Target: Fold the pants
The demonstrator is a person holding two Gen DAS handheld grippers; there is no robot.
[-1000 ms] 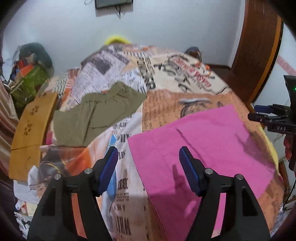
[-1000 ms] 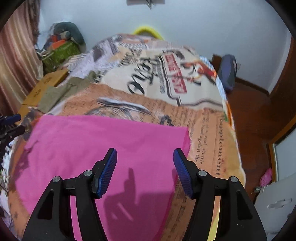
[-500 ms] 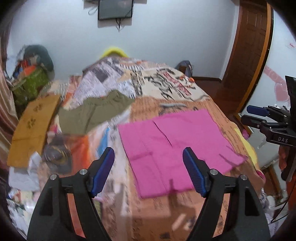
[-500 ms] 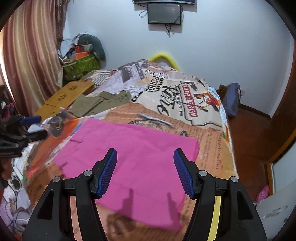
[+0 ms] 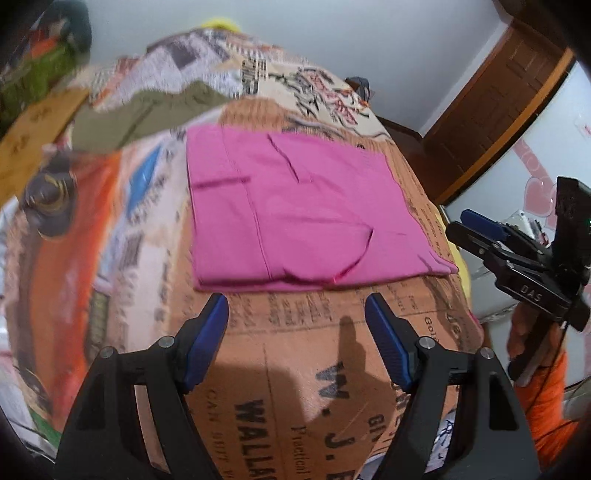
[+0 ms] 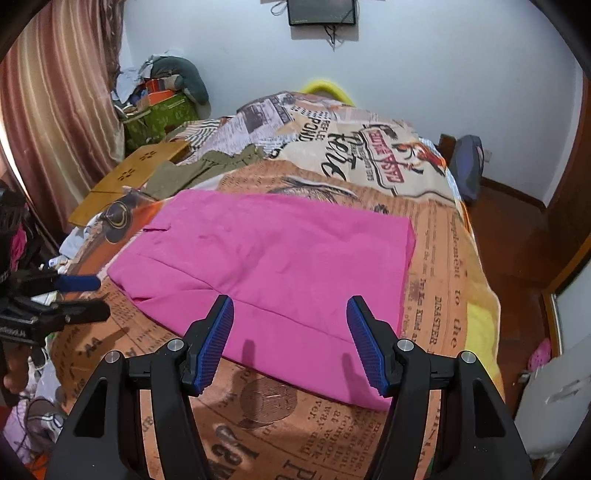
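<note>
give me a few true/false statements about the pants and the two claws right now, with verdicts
1. The pink pants lie flat on the bed. True.
2. The left claw is shut on the pants. False: it is open and holds nothing, short of the near edge.
3. The right claw is open. True.
4. Olive clothes lie on top of the pants. False: they lie apart, further up the bed.
5. A screen hangs on the wall beyond the bed. True.
</note>
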